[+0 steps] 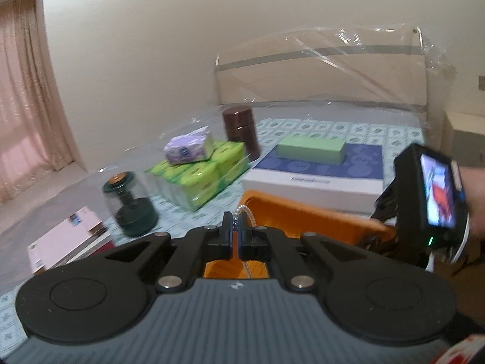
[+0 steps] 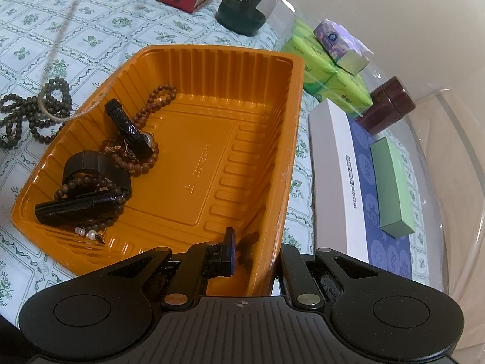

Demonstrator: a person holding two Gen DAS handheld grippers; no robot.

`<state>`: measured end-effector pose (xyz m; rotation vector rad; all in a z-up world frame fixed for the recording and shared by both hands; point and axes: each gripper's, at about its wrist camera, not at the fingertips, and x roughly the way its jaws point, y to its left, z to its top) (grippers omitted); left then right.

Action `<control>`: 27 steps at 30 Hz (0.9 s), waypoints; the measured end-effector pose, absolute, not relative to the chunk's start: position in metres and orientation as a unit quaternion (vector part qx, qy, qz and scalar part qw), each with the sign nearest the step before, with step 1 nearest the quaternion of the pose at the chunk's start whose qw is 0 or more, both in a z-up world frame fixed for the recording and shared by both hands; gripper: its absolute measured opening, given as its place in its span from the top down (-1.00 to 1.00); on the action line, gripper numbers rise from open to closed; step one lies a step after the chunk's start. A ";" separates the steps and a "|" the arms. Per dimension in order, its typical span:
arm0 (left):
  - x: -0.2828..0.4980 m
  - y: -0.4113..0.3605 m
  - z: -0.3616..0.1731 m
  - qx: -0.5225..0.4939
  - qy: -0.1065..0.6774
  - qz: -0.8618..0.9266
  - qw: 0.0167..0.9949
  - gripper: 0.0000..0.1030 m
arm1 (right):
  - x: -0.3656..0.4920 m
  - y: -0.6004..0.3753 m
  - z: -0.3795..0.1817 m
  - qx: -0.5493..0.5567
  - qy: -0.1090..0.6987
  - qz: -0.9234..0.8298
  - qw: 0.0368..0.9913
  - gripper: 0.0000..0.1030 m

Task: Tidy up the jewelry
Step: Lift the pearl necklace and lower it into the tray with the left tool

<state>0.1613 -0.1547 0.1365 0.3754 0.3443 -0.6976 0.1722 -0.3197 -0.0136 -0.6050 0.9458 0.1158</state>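
I am carrying a pale chain (image 1: 246,212) clamped in my left gripper (image 1: 235,232) toward the orange tray (image 2: 285,139); my right gripper (image 2: 257,261) is clamping the tray's rim. Next: release above the tray's bare floor.

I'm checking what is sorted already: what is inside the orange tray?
In the orange tray, piled at one end: brown bead strings, black watch-like pieces, a black tube and two pearls. Whatever lies under the pile is covered. The rest is bare.
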 end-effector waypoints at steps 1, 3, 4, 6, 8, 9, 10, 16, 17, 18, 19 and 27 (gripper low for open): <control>0.163 -0.160 0.138 0.177 0.167 -0.342 0.908 0.96 | 0.172 -0.320 -0.014 -0.287 0.448 0.055 0.845 0.82; 0.167 -0.170 0.140 0.168 0.168 -0.349 0.906 0.96 | 0.172 -0.320 -0.014 -0.287 0.448 0.055 0.845 0.82; 0.168 -0.175 0.140 0.163 0.170 -0.353 0.905 0.96 | 0.172 -0.320 -0.014 -0.287 0.448 0.055 0.845 0.82; 0.173 -0.184 0.139 0.158 0.174 -0.361 0.902 0.96 | 0.172 -0.319 -0.014 -0.286 0.448 0.055 0.845 0.82; 0.177 -0.191 0.136 0.157 0.180 -0.364 0.900 0.96 | 0.173 -0.319 -0.014 -0.285 0.448 0.056 0.845 0.82; 0.180 -0.195 0.132 0.156 0.185 -0.364 0.899 0.96 | 0.173 -0.319 -0.014 -0.285 0.448 0.056 0.845 0.82; 0.184 -0.198 0.128 0.151 0.192 -0.365 0.898 0.96 | 0.173 -0.319 -0.014 -0.285 0.448 0.056 0.845 0.82; 0.199 -0.207 0.108 0.136 0.225 -0.368 0.892 0.96 | 0.173 -0.320 -0.015 -0.283 0.449 0.057 0.846 0.82; 0.201 -0.208 0.105 0.135 0.231 -0.368 0.890 0.96 | 0.173 -0.321 -0.015 -0.282 0.449 0.058 0.846 0.82; 0.204 -0.208 0.101 0.135 0.238 -0.367 0.889 0.96 | 0.173 -0.321 -0.015 -0.282 0.449 0.058 0.846 0.82; 0.207 -0.209 0.096 0.138 0.244 -0.364 0.888 0.96 | 0.174 -0.322 -0.016 -0.281 0.450 0.058 0.846 0.82; 0.217 -0.209 0.076 0.140 0.273 -0.356 0.882 0.96 | 0.176 -0.324 -0.017 -0.278 0.451 0.059 0.846 0.81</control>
